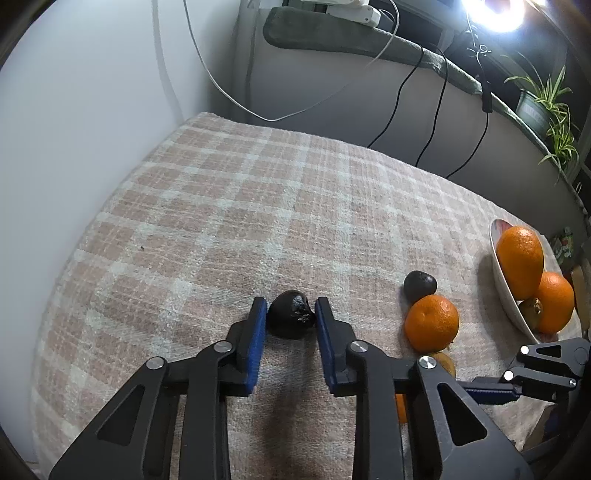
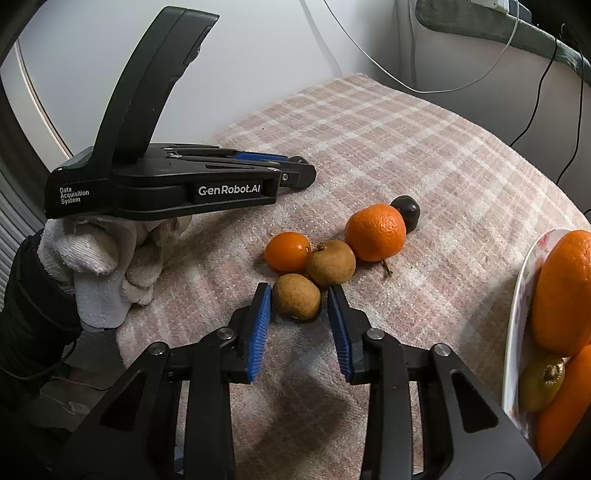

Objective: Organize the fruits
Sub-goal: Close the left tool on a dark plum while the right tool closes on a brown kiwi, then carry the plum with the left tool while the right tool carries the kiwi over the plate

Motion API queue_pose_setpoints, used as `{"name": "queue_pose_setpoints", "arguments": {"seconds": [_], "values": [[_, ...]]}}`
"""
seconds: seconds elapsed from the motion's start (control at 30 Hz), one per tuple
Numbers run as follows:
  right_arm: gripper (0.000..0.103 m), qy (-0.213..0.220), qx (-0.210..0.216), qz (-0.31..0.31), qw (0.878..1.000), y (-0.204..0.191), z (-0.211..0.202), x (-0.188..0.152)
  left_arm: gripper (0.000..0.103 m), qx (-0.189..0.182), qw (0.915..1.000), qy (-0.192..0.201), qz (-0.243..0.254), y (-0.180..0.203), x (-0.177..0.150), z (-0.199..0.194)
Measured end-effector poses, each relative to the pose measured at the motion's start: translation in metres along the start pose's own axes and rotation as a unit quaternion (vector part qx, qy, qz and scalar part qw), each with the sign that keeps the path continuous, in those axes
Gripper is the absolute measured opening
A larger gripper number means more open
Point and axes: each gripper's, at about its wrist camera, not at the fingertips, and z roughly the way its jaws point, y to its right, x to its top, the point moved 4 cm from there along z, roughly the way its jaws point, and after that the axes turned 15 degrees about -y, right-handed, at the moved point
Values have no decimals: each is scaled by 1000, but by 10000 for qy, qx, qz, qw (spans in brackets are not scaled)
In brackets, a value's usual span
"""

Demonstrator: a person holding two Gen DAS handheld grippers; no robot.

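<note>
While left gripper (image 1: 291, 314) clamps dark fruit (image 1: 291, 318), right gripper (image 2: 299, 301) pinches brown fruit (image 2: 296, 296); both likely light, firm, roundish: hold at widest part.

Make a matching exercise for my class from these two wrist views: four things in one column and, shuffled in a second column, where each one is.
Things
1. black fruit
2. brown fruit
3. large orange
4. power strip

Places
A. in the white bowl
B. on the ledge beyond the table
C. between the left gripper fingers
D. between the right gripper fingers

Pairs: 1-C, 2-D, 3-A, 4-B
</note>
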Motion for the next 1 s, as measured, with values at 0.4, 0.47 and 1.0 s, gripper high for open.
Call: {"name": "queue_pose_setpoints", "arguments": {"seconds": [0.4,0.47,1.0], "values": [[29,118,35,32,9999,-1,-11,-6,23,-87,9999,63,-3,2,-3,-8],[29,154,26,34,9999,-1,-15,-8,23,-117,9999,75,2,4,-4,-10],[28,520,-61,262,9983,11,-56,-27,23,-421,9986,318,46,30,-14,-38]]}}
